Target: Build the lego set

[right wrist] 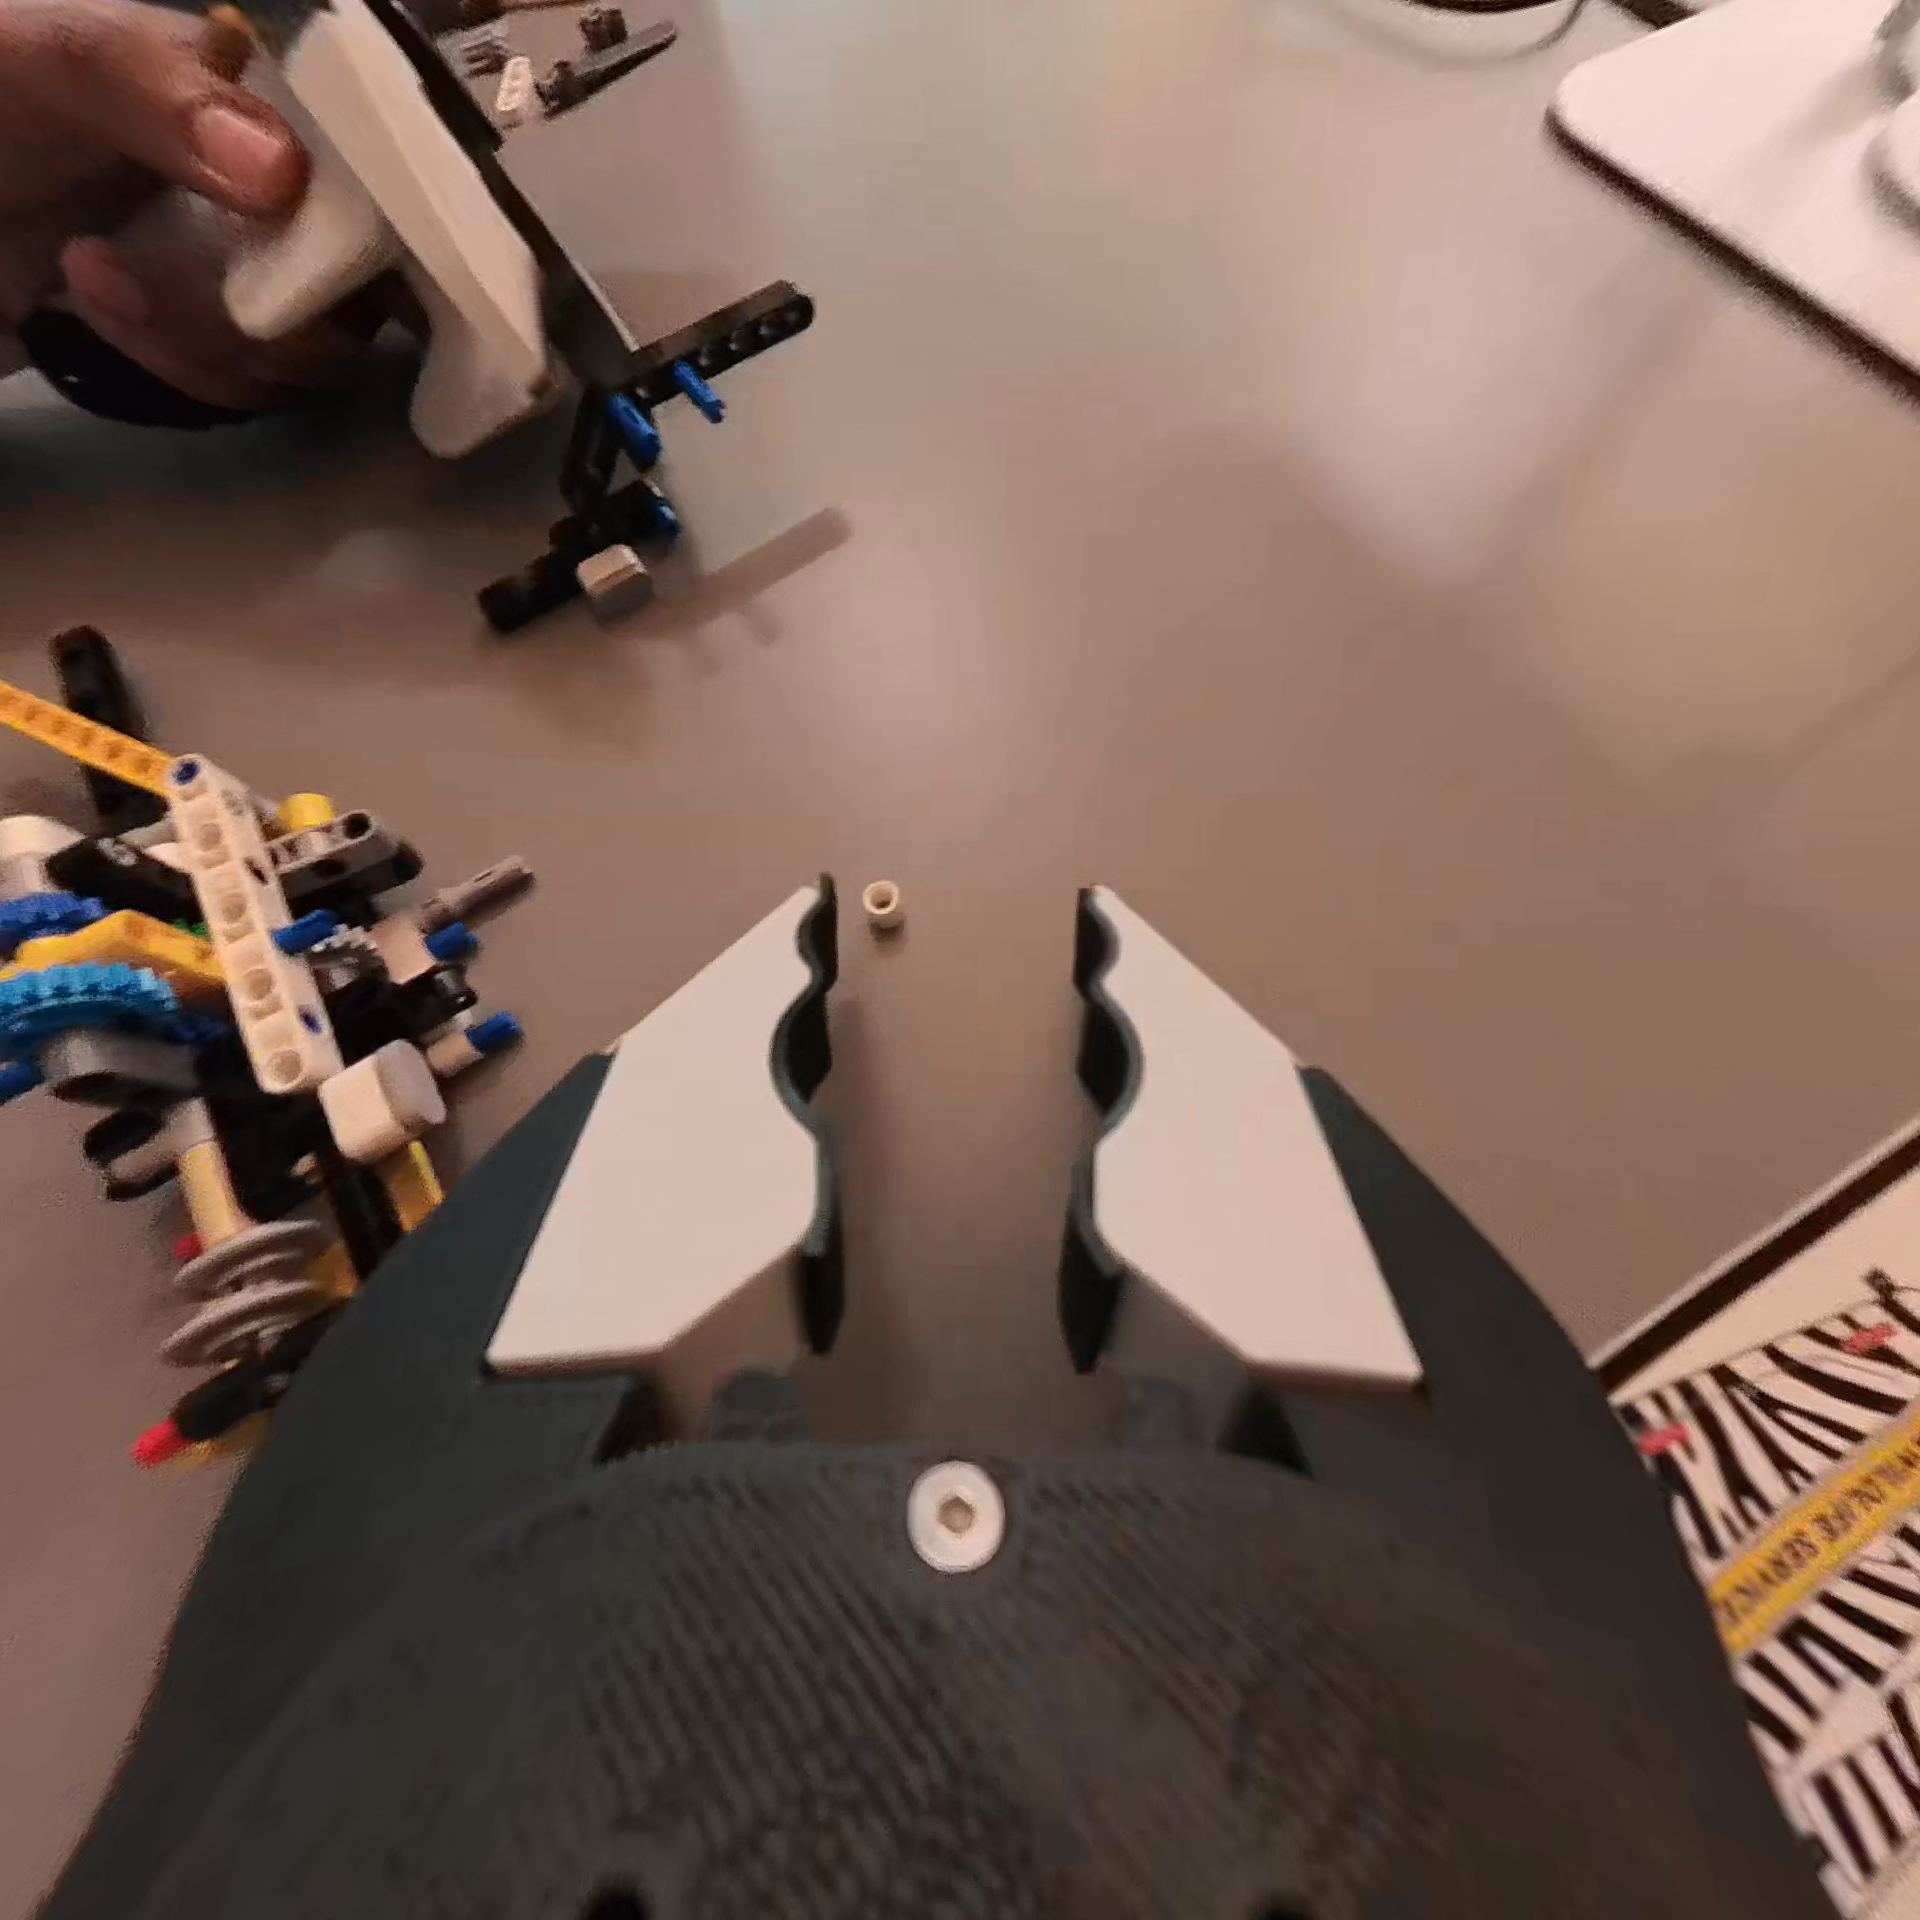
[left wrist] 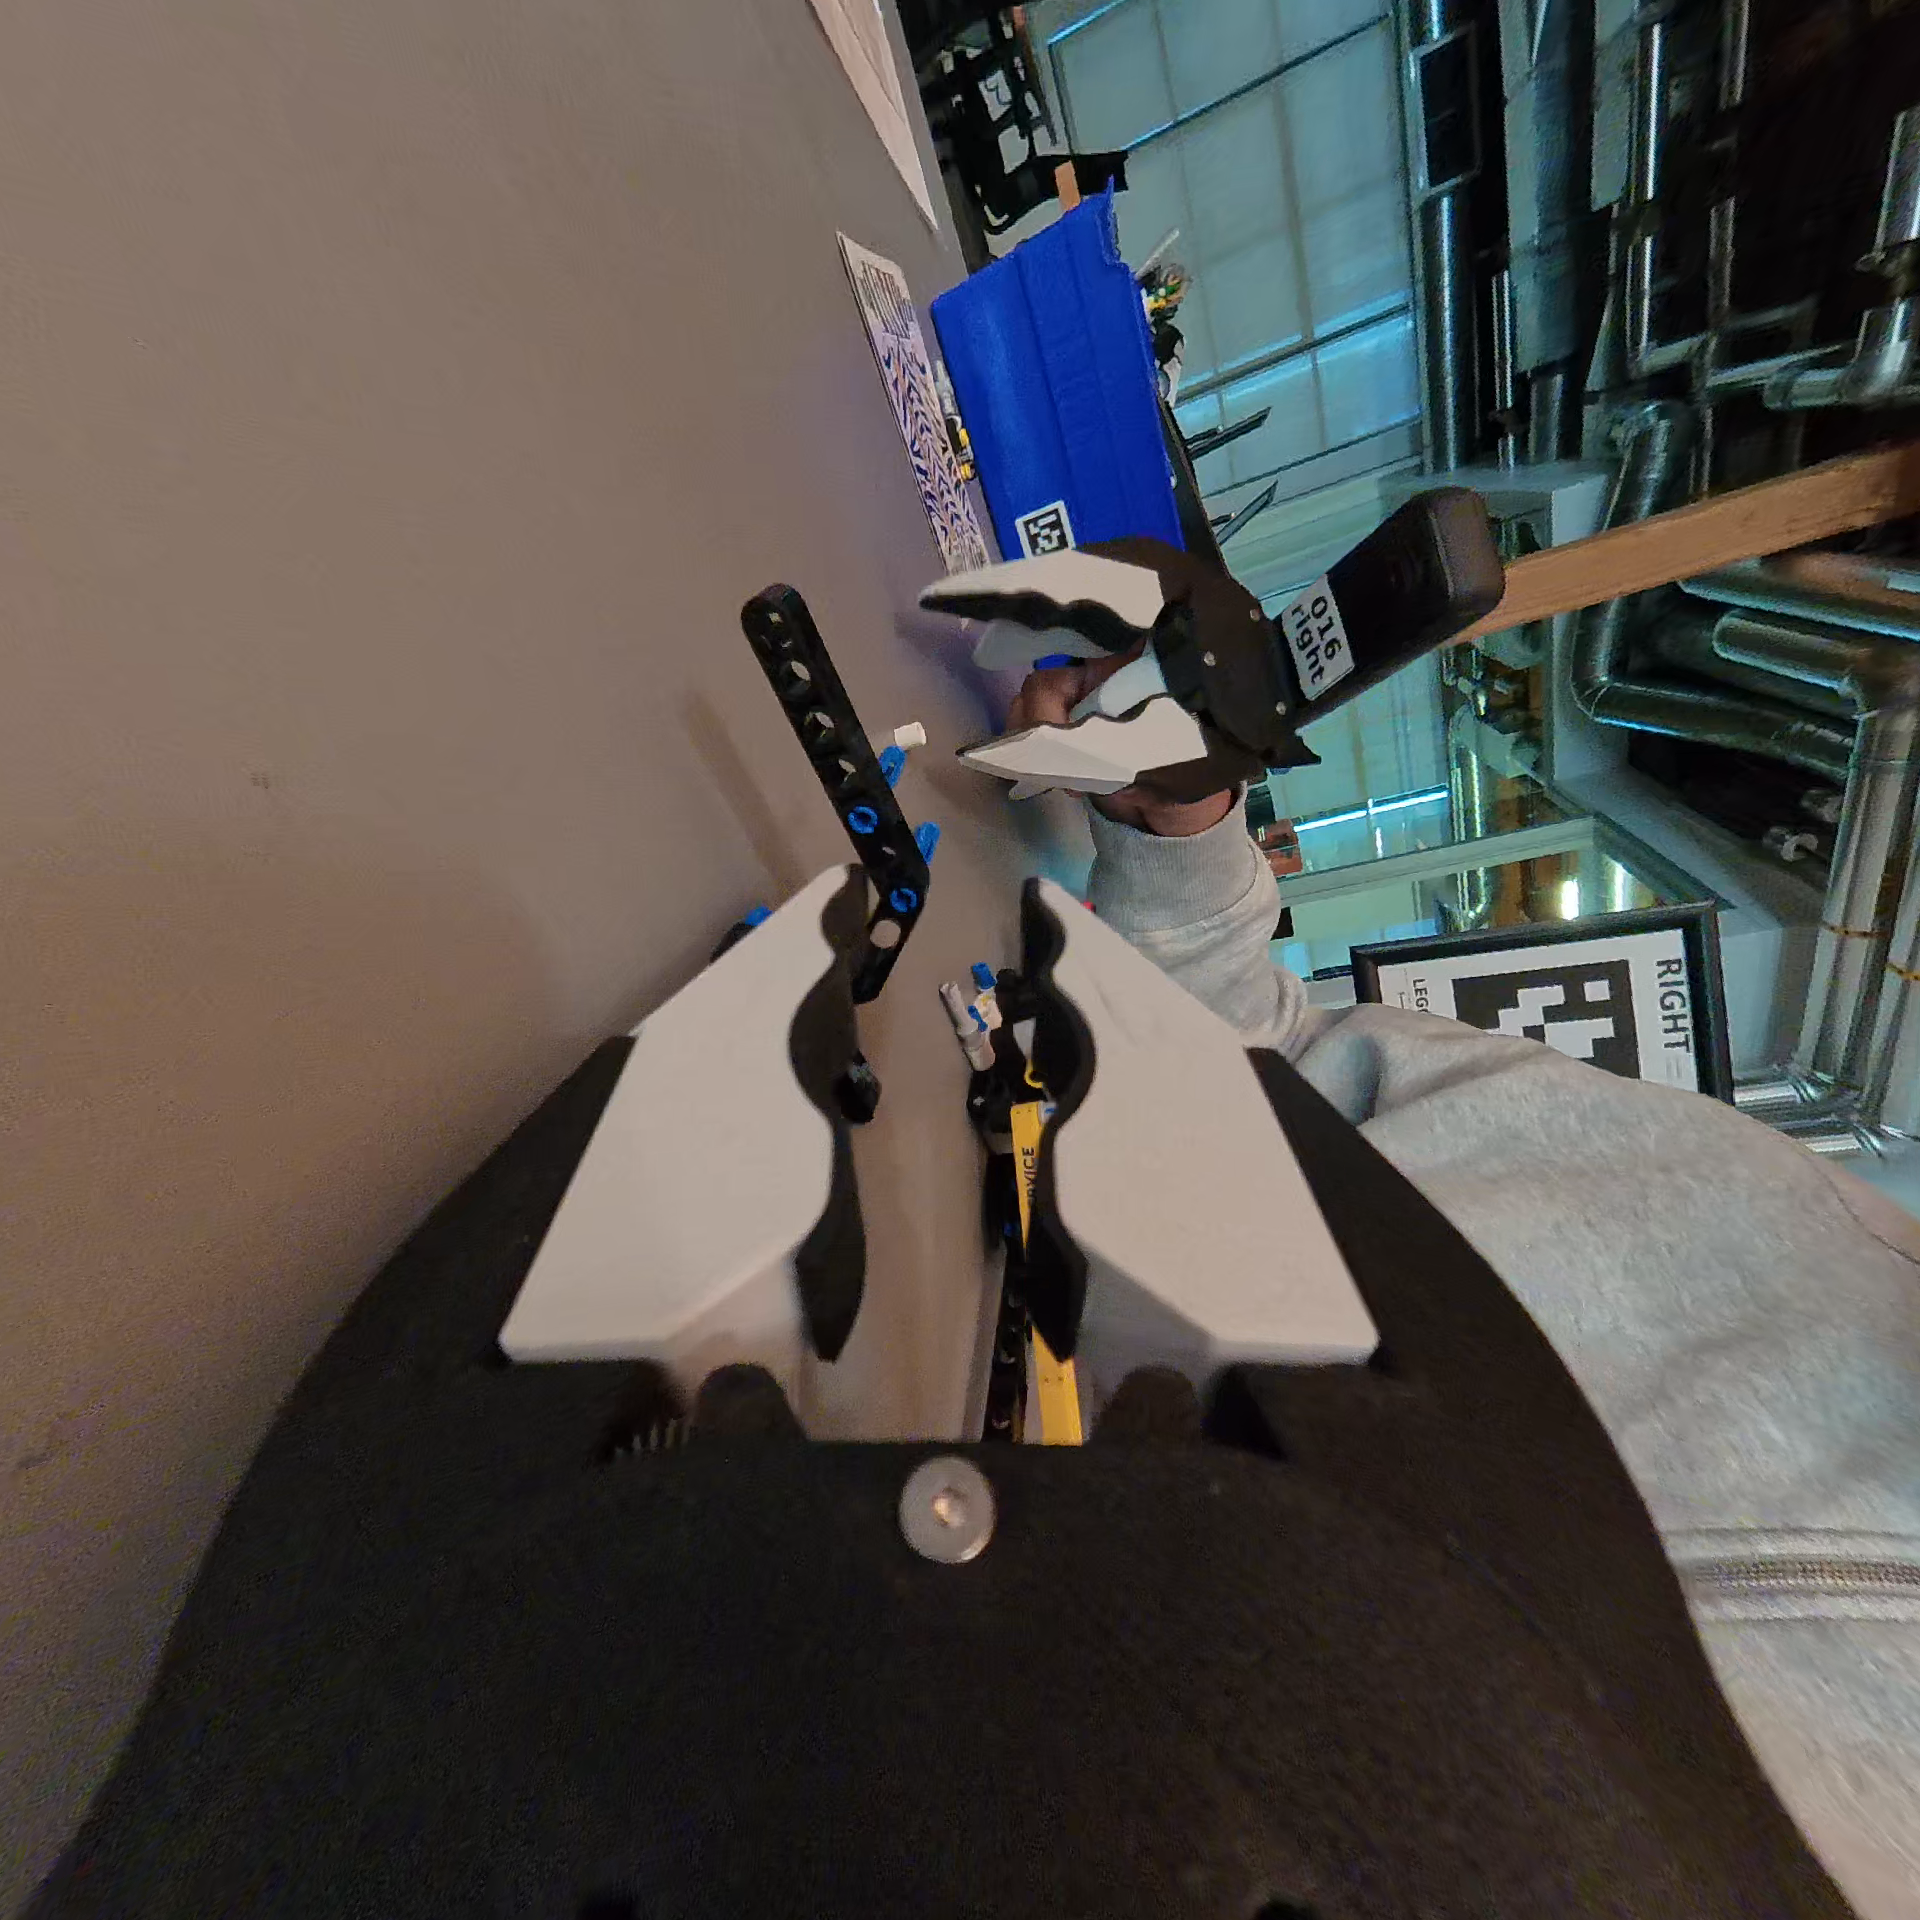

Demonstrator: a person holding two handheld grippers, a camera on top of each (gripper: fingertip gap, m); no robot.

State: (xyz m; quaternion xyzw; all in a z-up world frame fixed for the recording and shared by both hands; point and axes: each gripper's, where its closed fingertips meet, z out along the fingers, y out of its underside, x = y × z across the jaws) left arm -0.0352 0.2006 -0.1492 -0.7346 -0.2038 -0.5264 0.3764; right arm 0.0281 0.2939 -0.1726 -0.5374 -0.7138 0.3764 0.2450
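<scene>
My right gripper (right wrist: pixel 956 904) is open, low over the grey table (right wrist: pixel 1247 623). A small cream bush (right wrist: pixel 883 906) lies on the table between its tips, close to the left one. It also shows in the left wrist view (left wrist: pixel 904 736) near the right gripper (left wrist: pixel 945 675). My left gripper (left wrist: pixel 945 914) has its jaws partly apart. A black beam with blue pins (left wrist: pixel 831 769) lies against its left finger. In the right wrist view this beam assembly (right wrist: pixel 613 468) reaches from the left gripper (right wrist: pixel 488 343) down to the table. I cannot tell whether it is gripped.
A large part-built model (right wrist: pixel 239 987) with yellow beams, blue gears and grey wheels sits at the left. A striped booklet (right wrist: pixel 1818 1507) lies at the right, a white board (right wrist: pixel 1766 177) at the far right. Loose parts (right wrist: pixel 561 62) lie far off. A blue bin (left wrist: pixel 1049 395) stands on the table. My hands' fingertips stand some 12 centimeters from each other.
</scene>
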